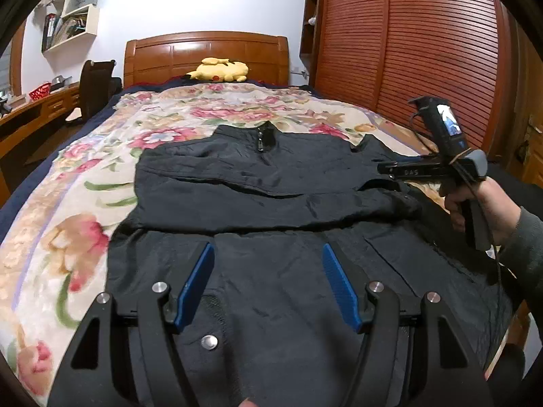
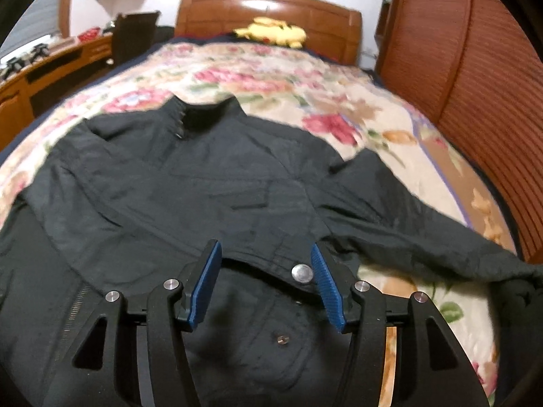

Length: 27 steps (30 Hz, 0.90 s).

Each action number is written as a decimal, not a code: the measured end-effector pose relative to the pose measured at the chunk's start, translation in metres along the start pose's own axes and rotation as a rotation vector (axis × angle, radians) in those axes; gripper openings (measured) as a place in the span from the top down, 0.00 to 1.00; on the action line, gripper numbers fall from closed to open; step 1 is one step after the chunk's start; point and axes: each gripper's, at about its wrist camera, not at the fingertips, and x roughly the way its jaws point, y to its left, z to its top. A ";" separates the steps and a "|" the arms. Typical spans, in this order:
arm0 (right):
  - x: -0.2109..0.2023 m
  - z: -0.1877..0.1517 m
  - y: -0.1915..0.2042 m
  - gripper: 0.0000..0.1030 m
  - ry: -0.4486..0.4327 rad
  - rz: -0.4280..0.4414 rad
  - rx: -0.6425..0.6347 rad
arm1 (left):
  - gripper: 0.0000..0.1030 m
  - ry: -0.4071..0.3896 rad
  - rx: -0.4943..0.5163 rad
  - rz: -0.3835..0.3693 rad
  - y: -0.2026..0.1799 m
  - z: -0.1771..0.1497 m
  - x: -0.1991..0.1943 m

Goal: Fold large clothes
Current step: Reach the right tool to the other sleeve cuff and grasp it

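Observation:
A large black jacket (image 1: 264, 183) lies front up on the floral bedspread (image 1: 68, 203), collar toward the headboard. One sleeve is folded across its chest. My left gripper (image 1: 268, 251) hovers open over the jacket's lower half, nothing between its blue pads. In the right wrist view the jacket (image 2: 190, 183) fills the middle, its other sleeve (image 2: 441, 230) stretched out to the right. My right gripper (image 2: 266, 247) stands open above a cuff with a silver snap button (image 2: 302, 273) near its right pad, not pinched. The left wrist view shows the right gripper (image 1: 385, 169) held in a hand at the jacket's right side.
A yellow plush toy (image 1: 220, 69) rests by the wooden headboard (image 1: 207, 54). Slatted wooden wardrobe doors (image 1: 424, 51) run along the bed's right side. A desk (image 1: 30, 115) and a dark chair (image 1: 95, 88) stand to the left, with wall shelves (image 1: 74, 17) above.

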 end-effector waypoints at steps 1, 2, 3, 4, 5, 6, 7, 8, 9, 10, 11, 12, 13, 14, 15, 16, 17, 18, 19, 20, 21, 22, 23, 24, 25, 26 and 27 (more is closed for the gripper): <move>0.007 -0.001 -0.004 0.46 0.019 -0.007 0.007 | 0.36 0.003 0.002 -0.006 -0.002 0.001 0.003; 0.015 -0.003 -0.009 0.46 0.043 -0.015 0.008 | 0.36 0.005 0.004 -0.009 -0.003 0.002 0.005; 0.021 -0.005 -0.012 0.46 0.061 -0.020 0.006 | 0.36 0.006 0.006 -0.007 -0.005 0.003 0.007; 0.027 -0.007 -0.015 0.46 0.079 -0.030 0.001 | 0.36 0.006 0.008 -0.005 -0.006 0.004 0.010; 0.034 -0.010 -0.019 0.46 0.103 -0.039 -0.005 | 0.36 0.006 0.007 -0.005 -0.008 0.005 0.012; 0.039 -0.012 -0.022 0.46 0.117 -0.040 -0.007 | 0.36 0.005 0.004 -0.009 -0.008 0.006 0.013; 0.042 -0.015 -0.025 0.46 0.129 -0.038 -0.006 | 0.36 0.006 -0.001 -0.013 -0.010 0.007 0.015; 0.044 -0.017 -0.028 0.46 0.136 -0.034 -0.004 | 0.36 0.005 -0.004 -0.016 -0.012 0.008 0.016; 0.044 -0.019 -0.031 0.46 0.136 -0.033 -0.005 | 0.36 0.004 -0.002 -0.018 -0.014 0.009 0.017; 0.042 -0.019 -0.032 0.46 0.131 -0.036 -0.006 | 0.36 0.002 0.006 -0.019 -0.017 0.010 0.018; 0.037 -0.019 -0.035 0.46 0.122 -0.043 -0.014 | 0.36 0.000 0.017 -0.017 -0.020 0.010 0.019; 0.033 -0.019 -0.036 0.46 0.113 -0.043 -0.020 | 0.36 -0.002 0.028 -0.010 -0.022 0.011 0.020; 0.024 -0.017 -0.039 0.46 0.089 -0.039 -0.030 | 0.36 -0.006 0.037 -0.001 -0.024 0.012 0.020; 0.018 -0.016 -0.042 0.46 0.073 -0.037 -0.033 | 0.36 -0.010 0.040 0.007 -0.025 0.013 0.020; 0.010 -0.014 -0.046 0.46 0.054 -0.034 -0.033 | 0.36 -0.012 0.038 0.007 -0.025 0.013 0.020; 0.005 -0.012 -0.048 0.45 0.046 -0.033 -0.030 | 0.36 -0.013 0.034 0.004 -0.024 0.014 0.020; -0.002 -0.010 -0.053 0.44 0.033 -0.033 -0.024 | 0.36 -0.015 0.028 0.002 -0.024 0.015 0.019; -0.010 -0.008 -0.059 0.41 0.019 -0.032 -0.018 | 0.36 -0.019 0.026 0.002 -0.025 0.015 0.019; -0.014 -0.005 -0.062 0.40 0.012 -0.032 -0.015 | 0.36 -0.021 0.027 0.003 -0.026 0.016 0.018; -0.020 -0.003 -0.067 0.39 0.000 -0.035 -0.011 | 0.36 -0.025 0.029 0.005 -0.027 0.016 0.018; -0.028 -0.001 -0.073 0.39 -0.012 -0.043 -0.006 | 0.36 -0.028 0.030 0.006 -0.028 0.016 0.018; -0.033 0.000 -0.077 0.38 -0.020 -0.050 -0.001 | 0.36 -0.030 0.030 0.005 -0.029 0.016 0.018; -0.039 0.001 -0.084 0.38 -0.029 -0.056 0.009 | 0.36 -0.030 0.029 0.003 -0.030 0.017 0.018; -0.044 0.001 -0.092 0.38 -0.037 -0.060 0.021 | 0.36 -0.029 0.028 0.002 -0.030 0.017 0.018; -0.046 0.001 -0.096 0.38 -0.040 -0.064 0.027 | 0.36 -0.028 0.027 0.000 -0.031 0.017 0.019; -0.051 0.001 -0.104 0.38 -0.044 -0.073 0.037 | 0.36 -0.028 0.028 -0.001 -0.033 0.016 0.019; -0.056 0.000 -0.112 0.38 -0.047 -0.083 0.047 | 0.36 -0.027 0.030 -0.003 -0.033 0.016 0.020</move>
